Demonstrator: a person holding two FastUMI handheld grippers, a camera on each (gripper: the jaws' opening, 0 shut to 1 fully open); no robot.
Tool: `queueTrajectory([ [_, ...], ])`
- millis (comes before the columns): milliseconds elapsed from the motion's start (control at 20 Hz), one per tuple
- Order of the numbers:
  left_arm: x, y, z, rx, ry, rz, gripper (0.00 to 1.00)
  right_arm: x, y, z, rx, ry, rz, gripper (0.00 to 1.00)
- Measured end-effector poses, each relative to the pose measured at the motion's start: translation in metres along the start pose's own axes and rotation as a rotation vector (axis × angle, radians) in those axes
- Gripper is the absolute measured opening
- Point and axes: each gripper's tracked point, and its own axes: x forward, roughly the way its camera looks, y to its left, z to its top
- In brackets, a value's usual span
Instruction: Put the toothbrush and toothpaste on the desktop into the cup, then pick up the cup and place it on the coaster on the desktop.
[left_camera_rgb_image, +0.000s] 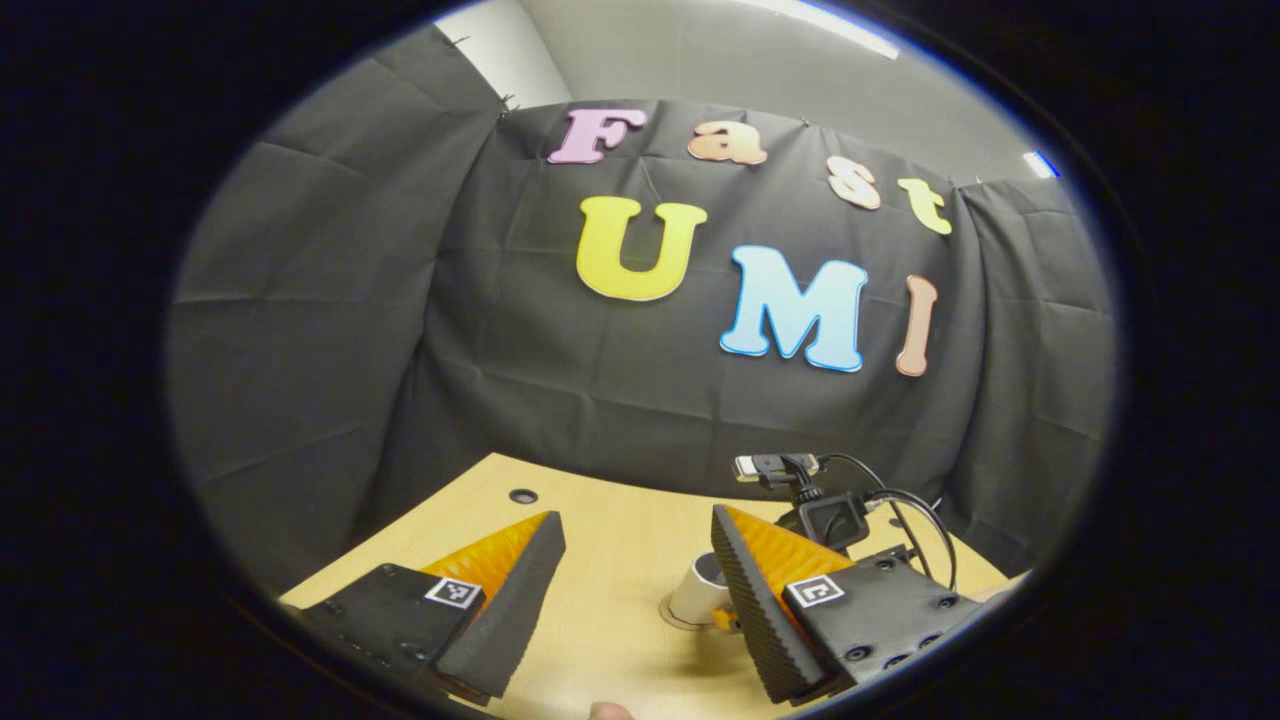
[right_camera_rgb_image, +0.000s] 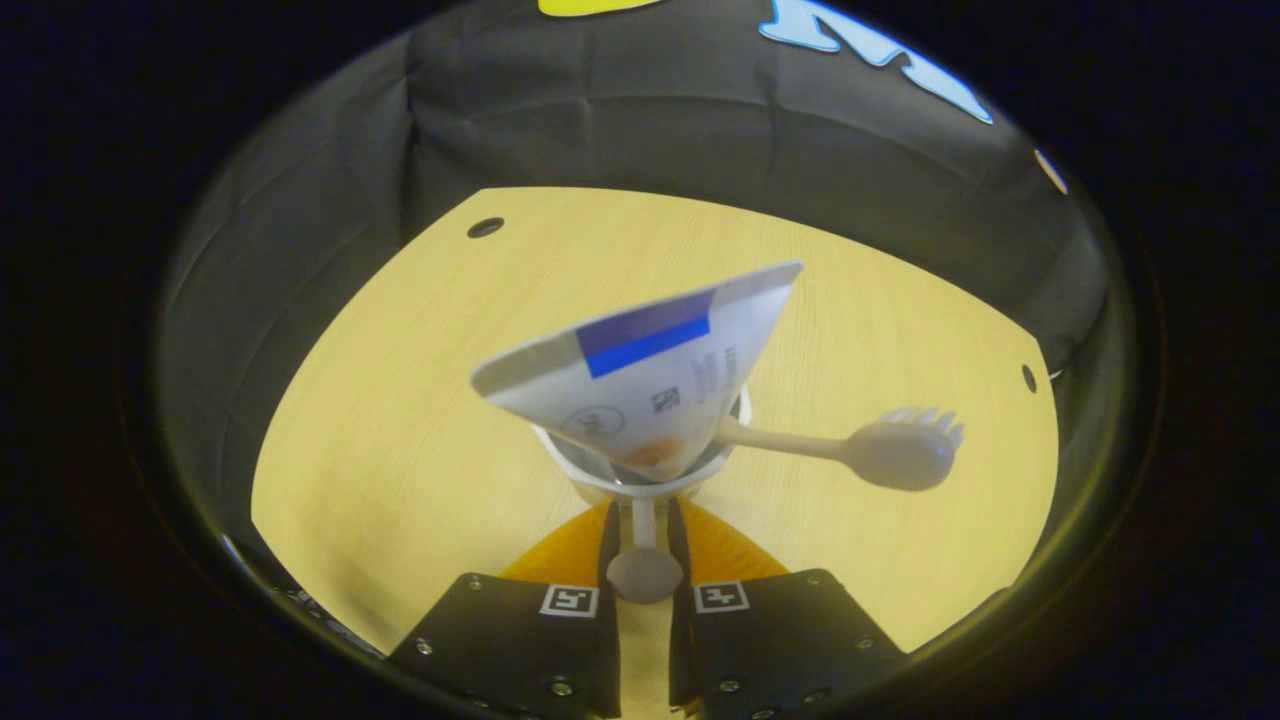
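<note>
We count one cup (right_camera_rgb_image: 640, 478), one toothpaste tube (right_camera_rgb_image: 645, 375) and one toothbrush (right_camera_rgb_image: 860, 450), and all three sit together just ahead of the right gripper (right_camera_rgb_image: 643, 540). In the right gripper view its two fingers are drawn close, pinching the cup's single handle (right_camera_rgb_image: 643, 560) between them; the handle's rounded end shows in the narrow gap, nearer the camera than the fingertips. The white cup rises directly beyond the jaws. The tube stands in it, its flat crimped end fanning upward and toward us, with one blue band across it. The toothbrush leans out over the rim to the right of the jaws, its bristled head well clear of the cup. Beneath all this lies the pale wooden desktop (right_camera_rgb_image: 380, 420), on which we count three small dark holes: one far off to the left of the jaws, two at the right edge. Whether the cup rests on the desktop or is lifted, we cannot tell.

In the left gripper view the left gripper (left_camera_rgb_image: 635, 580) has its two fingers spread wide, with nothing between them but bare desktop. Just beyond its right finger we see the white cup (left_camera_rgb_image: 700, 592) on a round pale coaster (left_camera_rgb_image: 672, 617) whose edge peeks out beside its base, though contact is hard to judge. Behind that finger stands one small black camera mount (left_camera_rgb_image: 820, 510) with cables.
</note>
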Motion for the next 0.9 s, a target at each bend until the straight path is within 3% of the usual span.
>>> queueTrajectory([
  [250, 0.000, 0.003, 0.000, -0.003, 0.003, 0.002, 0.95, 0.002, 0.002, 0.000, -0.005, 0.007, -0.016, 0.20],
  [500, 0.004, -0.003, -0.001, -0.003, 0.008, -0.006, 0.95, -0.007, 0.001, 0.004, -0.018, -0.012, -0.012, 0.28],
  [650, 0.003, -0.004, -0.004, 0.003, 0.010, -0.002, 0.95, -0.023, 0.002, -0.002, -0.022, -0.030, -0.001, 0.49],
  [750, 0.004, -0.007, -0.007, -0.002, 0.016, 0.000, 0.95, -0.035, -0.002, -0.009, -0.020, -0.042, 0.005, 0.55],
  [800, 0.005, -0.010, -0.010, -0.005, 0.022, -0.003, 0.95, -0.041, -0.004, -0.013, -0.017, -0.047, 0.007, 0.63],
  [900, 0.006, -0.014, -0.014, -0.004, 0.028, -0.004, 0.95, -0.059, -0.014, -0.020, -0.004, -0.068, -0.004, 0.71],
])
